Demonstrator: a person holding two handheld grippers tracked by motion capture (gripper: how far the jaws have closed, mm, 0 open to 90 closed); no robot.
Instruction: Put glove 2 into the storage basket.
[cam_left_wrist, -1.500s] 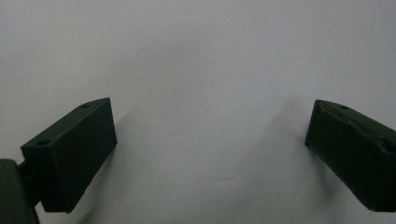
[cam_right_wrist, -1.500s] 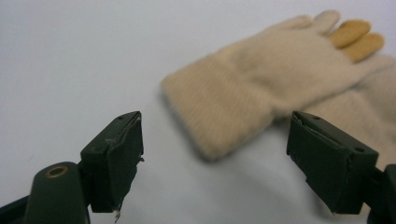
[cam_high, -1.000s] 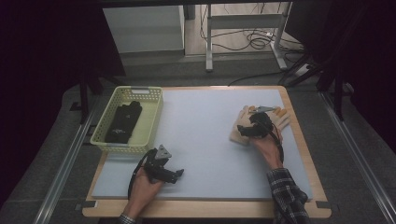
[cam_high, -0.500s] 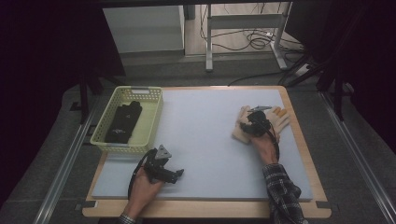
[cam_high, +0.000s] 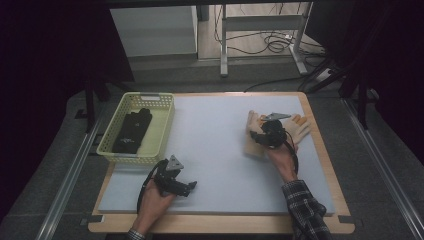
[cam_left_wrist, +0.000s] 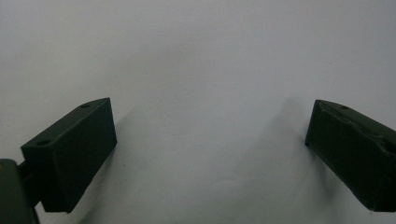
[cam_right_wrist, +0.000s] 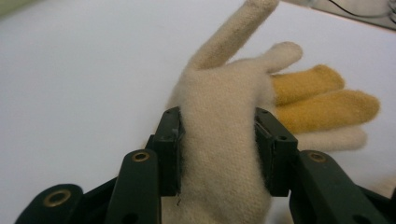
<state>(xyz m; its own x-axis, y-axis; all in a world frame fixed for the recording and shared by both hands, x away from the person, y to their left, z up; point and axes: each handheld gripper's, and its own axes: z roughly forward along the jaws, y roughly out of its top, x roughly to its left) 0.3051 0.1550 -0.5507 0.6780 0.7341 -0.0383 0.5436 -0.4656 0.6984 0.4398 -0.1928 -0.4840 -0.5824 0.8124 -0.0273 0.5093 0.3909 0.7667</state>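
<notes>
Right tool (cam_right_wrist: 217, 154) has just closed; jaws now pinch the cream glove (cam_right_wrist: 224, 140) across its palm, at the right side of the worktop (cam_high: 215, 145). A yellow-fingered glove (cam_right_wrist: 327, 98) lies just behind. Left tool (cam_left_wrist: 210, 154) spread wide over bare worktop near the front edge.

Two cream gloves (cam_high: 255, 131) (cam_high: 299, 128) (one yellow-fingered), one yellow basket (cam_high: 162, 127), one black item (cam_high: 131, 131) inside.

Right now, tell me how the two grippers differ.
The right gripper is shut on a cream glove; the left gripper stands open with nothing between its jaws. The right sits by the mat's far right, the left near its front edge. Both are hand-held with black jaws.
</notes>
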